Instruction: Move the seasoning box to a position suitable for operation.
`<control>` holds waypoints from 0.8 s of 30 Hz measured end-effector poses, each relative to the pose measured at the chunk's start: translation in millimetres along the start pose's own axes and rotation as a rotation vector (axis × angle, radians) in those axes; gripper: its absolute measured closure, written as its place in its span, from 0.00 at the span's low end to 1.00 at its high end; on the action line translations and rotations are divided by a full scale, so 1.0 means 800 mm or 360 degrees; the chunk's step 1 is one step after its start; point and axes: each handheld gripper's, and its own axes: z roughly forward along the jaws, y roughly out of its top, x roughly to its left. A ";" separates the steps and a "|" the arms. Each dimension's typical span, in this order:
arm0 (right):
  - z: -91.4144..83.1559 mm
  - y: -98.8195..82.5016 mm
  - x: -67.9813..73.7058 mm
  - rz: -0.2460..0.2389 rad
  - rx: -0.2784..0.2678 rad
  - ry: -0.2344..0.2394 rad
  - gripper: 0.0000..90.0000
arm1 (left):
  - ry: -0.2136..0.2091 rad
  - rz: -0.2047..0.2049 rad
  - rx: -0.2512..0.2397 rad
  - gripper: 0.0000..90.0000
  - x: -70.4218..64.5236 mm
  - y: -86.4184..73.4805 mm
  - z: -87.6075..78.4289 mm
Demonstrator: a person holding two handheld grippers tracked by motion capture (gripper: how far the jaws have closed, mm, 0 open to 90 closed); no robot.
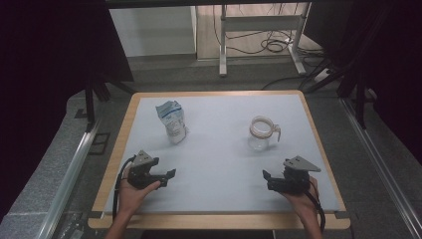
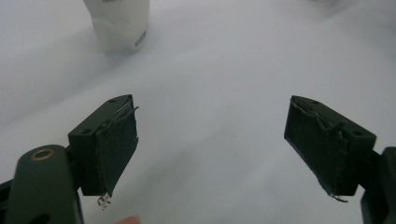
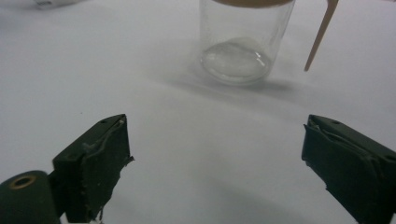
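Observation:
A white-and-blue pouch [image 1: 172, 121] stands upright on the table's left half; its lower part [image 2: 120, 23] appears at the top of the left gripper view. A clear glass jar [image 1: 261, 133] with a tan rim and a small tan handle stands on the right half, seen close as the jar [image 3: 243, 39] in the right gripper view. My left gripper [image 1: 168, 177] rests near the front left, open, with nothing between its jaws [image 2: 212, 147]. My right gripper [image 1: 266, 180] rests near the front right, open and empty [image 3: 215, 168], pointing toward the jar.
The pale grey mat [image 1: 219, 164] covers a wooden table with a tan edge [image 1: 219, 219]. Beyond the table stand a white desk frame [image 1: 259, 35] with cables on the floor and dark curtains on both sides.

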 end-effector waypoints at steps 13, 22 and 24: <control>-0.003 0.000 0.012 -0.0061 0.0006 0.0016 0.13 | -0.0004 0.0043 0.0011 0.19 -0.003 -0.003 -0.008; -0.010 0.008 0.014 -0.0082 -0.0049 0.0057 0.13 | -0.0003 0.0037 -0.0024 0.19 -0.005 -0.003 -0.020; -0.008 0.010 0.014 -0.0095 -0.0046 0.0058 0.13 | -0.0013 0.0037 -0.0024 0.19 -0.005 -0.002 -0.020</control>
